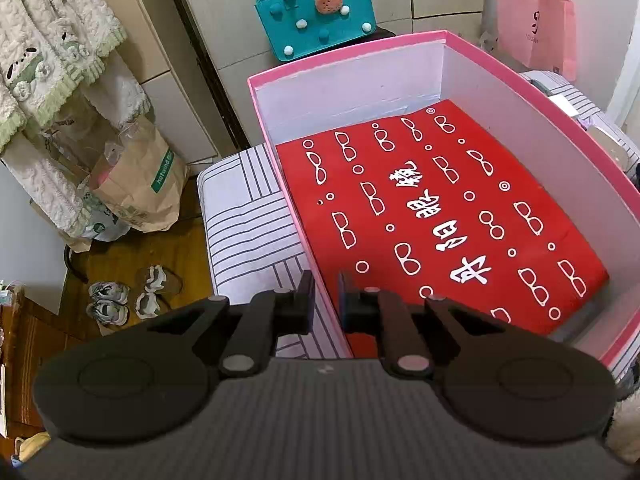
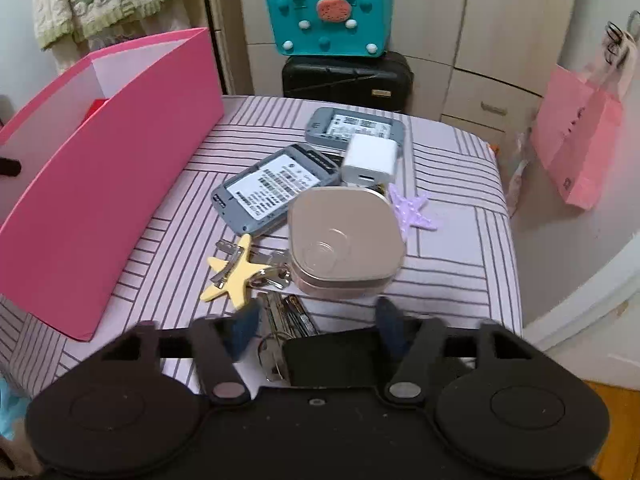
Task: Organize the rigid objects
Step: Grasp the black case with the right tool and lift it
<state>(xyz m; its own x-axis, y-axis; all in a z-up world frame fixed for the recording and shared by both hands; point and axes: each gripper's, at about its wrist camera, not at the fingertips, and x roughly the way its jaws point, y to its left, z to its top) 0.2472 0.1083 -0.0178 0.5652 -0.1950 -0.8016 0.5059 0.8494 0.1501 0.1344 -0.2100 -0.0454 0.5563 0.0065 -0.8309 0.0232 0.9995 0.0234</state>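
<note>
Risk sits with the right claw (image 2: 316,320), jaws wide and empty over the key bunch (image 2: 276,320) on the striped bed (image 2: 460,272): closing could nudge the beige tin (image 2: 344,240). The left claw (image 1: 326,300) pinches the pink box's wall (image 1: 320,272), which could tip.

The left gripper (image 1: 326,300) sits at the bottom centre of its view, tilted steeply downward. Its two black fingers (image 1: 306,300) are drawn close together, pinching the pink box wall (image 1: 332,320), one finger on the outer side and the other inside. The right gripper (image 2: 316,328) fills the lower part of its view, also angled steeply down. Its dark blue fingertips (image 2: 244,328) are blurred and stand well apart, with nothing pressed between them. No hand or sleeve shows in either view.
</note>
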